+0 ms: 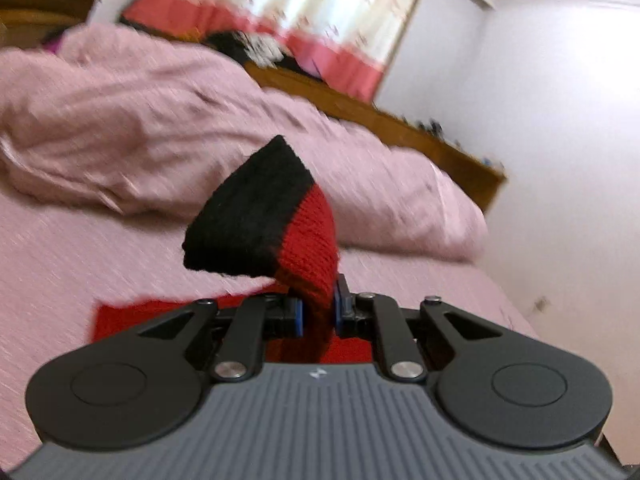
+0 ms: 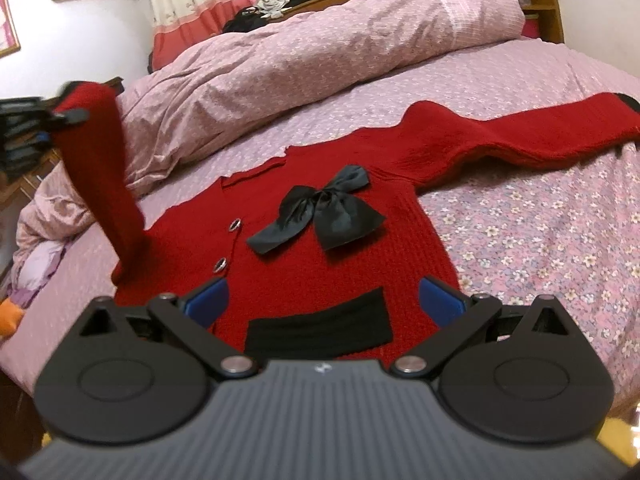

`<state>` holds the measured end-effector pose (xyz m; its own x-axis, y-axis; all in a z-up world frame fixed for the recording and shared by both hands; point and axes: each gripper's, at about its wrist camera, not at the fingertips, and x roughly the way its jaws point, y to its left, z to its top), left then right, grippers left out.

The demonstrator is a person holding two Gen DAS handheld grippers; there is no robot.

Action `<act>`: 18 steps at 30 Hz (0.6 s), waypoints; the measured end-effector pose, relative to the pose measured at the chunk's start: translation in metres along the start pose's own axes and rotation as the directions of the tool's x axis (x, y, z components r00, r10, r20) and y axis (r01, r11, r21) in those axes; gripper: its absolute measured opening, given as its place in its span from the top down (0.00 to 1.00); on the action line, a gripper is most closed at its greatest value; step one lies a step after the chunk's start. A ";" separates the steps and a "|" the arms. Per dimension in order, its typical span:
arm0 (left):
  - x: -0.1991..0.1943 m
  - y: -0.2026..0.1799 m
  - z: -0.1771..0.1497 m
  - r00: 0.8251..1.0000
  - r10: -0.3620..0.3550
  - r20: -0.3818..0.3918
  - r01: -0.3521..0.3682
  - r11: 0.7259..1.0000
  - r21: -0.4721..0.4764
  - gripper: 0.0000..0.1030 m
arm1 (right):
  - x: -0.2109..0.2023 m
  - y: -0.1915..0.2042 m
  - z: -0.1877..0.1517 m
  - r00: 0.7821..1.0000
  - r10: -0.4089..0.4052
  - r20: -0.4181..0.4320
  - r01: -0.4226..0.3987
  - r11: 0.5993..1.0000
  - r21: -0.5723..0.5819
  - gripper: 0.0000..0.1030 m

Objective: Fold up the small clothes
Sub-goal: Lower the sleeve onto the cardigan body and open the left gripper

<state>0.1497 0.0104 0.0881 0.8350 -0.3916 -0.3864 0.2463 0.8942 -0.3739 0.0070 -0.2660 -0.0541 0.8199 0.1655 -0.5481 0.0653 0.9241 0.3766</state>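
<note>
Bedspread (image 2: 520, 216) in pink florals carries a rumpled duvet (image 2: 320, 40) and a red cardigan (image 2: 320, 248) lying flat, black bow (image 2: 324, 208) on its chest. The left gripper (image 1: 318, 312) pinches one sleeve (image 1: 308, 236) near its black cuff (image 1: 244, 216), lifted clear. The right gripper (image 2: 324, 300) hangs wide apart, empty, over the hem.

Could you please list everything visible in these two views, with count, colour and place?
Red knitted cardigan: one, red with black trim, flat on the bed.
Black satin bow: one, black, on the cardigan's chest.
Black-cuffed sleeve: one, red and black, lifted off the bed.
Pink duvet: one, pink, bunched behind the cardigan.
Floral bedsheet: one, pink, under everything.
Left gripper: one, black, shut on the sleeve.
Right gripper: one, black, open above the hem.
</note>
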 end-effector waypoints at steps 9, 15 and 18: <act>0.097 -0.019 -0.091 0.969 0.003 -0.247 0.010 0.999 0.049 0.85 | 0.000 -0.016 0.000 1.000 -0.019 -0.012 0.019 0.999 0.025 0.00; 0.119 -0.024 -0.140 0.937 -0.004 -0.350 0.052 0.990 0.128 0.84 | 0.005 -0.021 -0.001 0.999 -0.025 -0.024 0.026 0.999 0.048 0.00; 0.115 -0.036 -0.147 0.931 0.039 -0.362 0.050 0.971 0.234 0.83 | 0.007 -0.020 0.000 0.999 -0.025 -0.029 0.027 0.998 0.048 0.00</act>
<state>0.1649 -0.0990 -0.0671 0.6094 -0.4084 -0.6796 0.3958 0.8994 -0.1855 0.0112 -0.2831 -0.0655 0.8009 0.1521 -0.5791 0.1145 0.9104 0.3975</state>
